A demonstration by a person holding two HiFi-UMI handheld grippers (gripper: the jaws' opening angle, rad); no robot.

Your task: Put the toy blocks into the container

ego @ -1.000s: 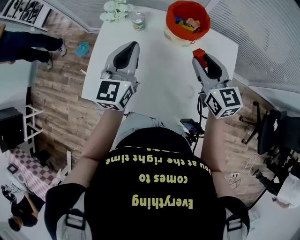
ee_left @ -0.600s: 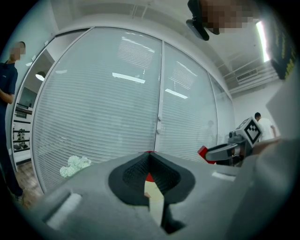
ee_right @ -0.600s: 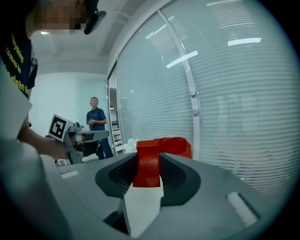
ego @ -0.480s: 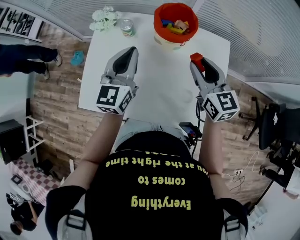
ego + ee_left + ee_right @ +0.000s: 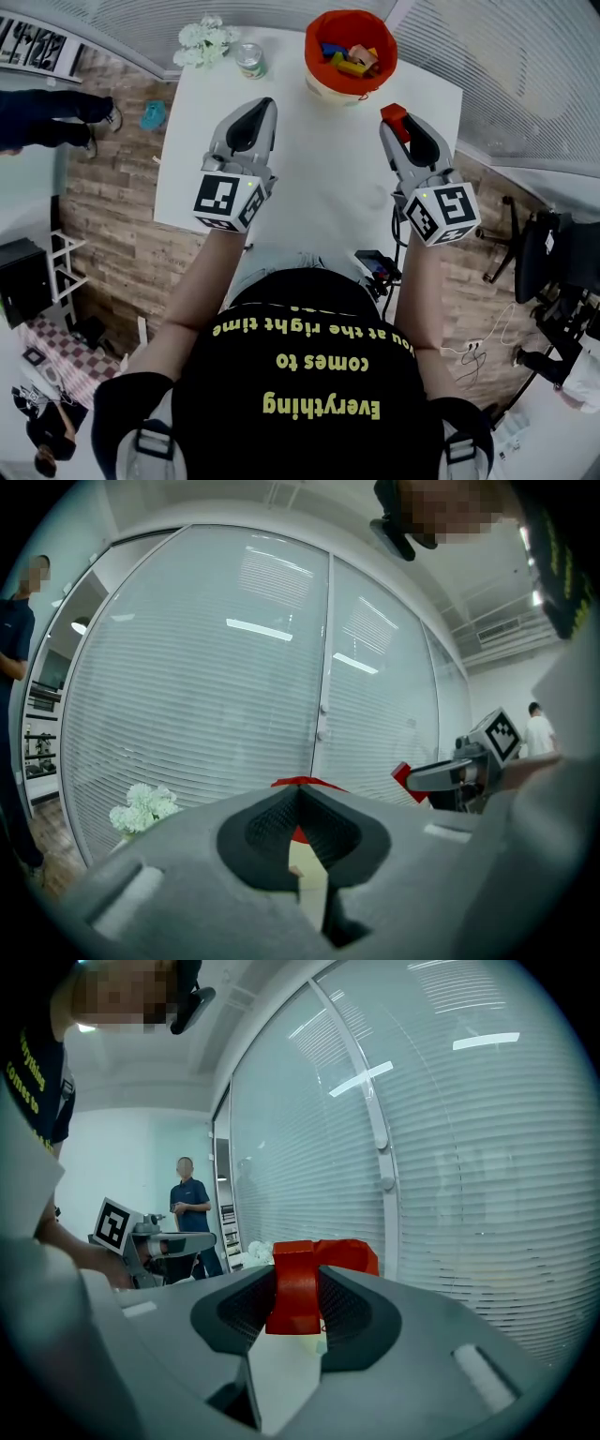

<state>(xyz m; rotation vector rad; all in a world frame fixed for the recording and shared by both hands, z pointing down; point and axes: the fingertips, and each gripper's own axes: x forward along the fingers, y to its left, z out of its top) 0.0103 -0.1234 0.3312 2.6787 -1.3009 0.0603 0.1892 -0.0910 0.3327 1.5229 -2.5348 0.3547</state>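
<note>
R gripper on red block, L gripper closed

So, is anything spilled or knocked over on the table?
No, nothing stands out. The orange container stands upright with blocks inside, the tin and flowers look undisturbed, and the right gripper holds a red block.

A bunch of white flowers lies beside a small metal tin at the white table's far corner.
</note>
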